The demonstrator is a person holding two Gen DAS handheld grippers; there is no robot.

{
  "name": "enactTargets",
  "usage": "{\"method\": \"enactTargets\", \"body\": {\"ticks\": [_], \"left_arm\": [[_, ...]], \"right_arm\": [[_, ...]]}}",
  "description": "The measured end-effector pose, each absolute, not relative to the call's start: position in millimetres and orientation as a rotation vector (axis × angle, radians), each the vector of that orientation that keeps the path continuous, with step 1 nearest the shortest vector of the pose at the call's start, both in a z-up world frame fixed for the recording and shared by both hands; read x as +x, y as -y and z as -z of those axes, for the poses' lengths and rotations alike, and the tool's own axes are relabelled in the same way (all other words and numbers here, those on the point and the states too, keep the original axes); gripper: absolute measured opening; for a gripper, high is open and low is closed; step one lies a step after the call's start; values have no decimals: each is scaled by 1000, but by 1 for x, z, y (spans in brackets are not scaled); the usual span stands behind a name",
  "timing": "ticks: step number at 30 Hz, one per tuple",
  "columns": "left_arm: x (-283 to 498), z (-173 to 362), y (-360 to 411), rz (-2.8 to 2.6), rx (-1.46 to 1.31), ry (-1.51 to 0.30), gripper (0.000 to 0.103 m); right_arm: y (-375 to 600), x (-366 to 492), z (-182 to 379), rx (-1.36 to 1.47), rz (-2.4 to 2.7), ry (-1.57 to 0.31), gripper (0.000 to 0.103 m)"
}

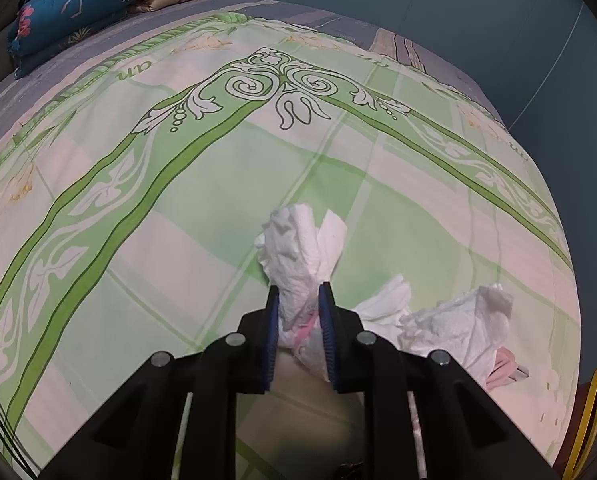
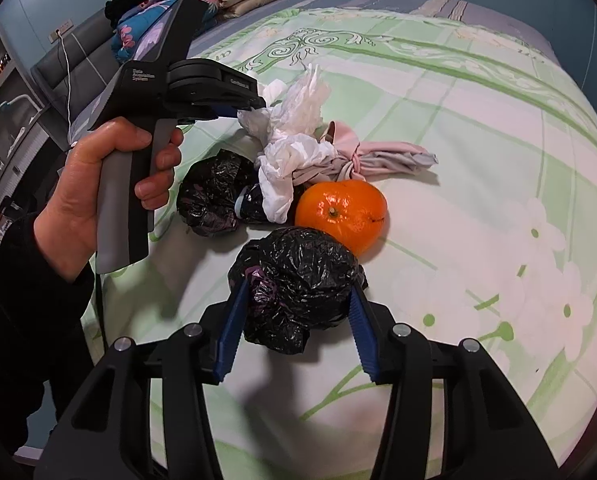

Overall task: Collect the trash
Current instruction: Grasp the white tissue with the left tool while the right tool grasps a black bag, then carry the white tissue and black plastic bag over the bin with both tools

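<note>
Over the bed, left hand-held gripper (image 1: 300,292) angles down clamping white tissue (image 1: 302,252), right (image 2: 298,292) clamping black bag (image 2: 298,280)

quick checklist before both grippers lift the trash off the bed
1. Left gripper pinching white tissue wad: ok.
2. Right gripper pads touching black bag ball: ok; grip firmness cannot tell.
3. Orange outside the right gripper: ok, though it sits right behind the ball.
4. Second tissue wad not caught by left gripper: ok.
5. Trash bin in view: not ok.
</note>
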State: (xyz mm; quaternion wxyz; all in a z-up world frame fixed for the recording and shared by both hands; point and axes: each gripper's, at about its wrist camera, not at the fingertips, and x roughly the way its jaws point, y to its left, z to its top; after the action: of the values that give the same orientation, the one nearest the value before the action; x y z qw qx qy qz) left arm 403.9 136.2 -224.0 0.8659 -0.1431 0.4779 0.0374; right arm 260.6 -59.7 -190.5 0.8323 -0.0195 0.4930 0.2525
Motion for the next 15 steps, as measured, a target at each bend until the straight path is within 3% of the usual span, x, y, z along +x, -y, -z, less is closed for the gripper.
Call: {"method": "enactTargets", "body": {"ticks": [9,15], "left_arm": [[394,213,-142,-78,-304,-977,18],[387,204,-145,-79,-306,-963,18]], "right_arm": [[66,254,184,-54,-514,-1037,36],[65,249,176,-77,-501,-1003,23]]}}
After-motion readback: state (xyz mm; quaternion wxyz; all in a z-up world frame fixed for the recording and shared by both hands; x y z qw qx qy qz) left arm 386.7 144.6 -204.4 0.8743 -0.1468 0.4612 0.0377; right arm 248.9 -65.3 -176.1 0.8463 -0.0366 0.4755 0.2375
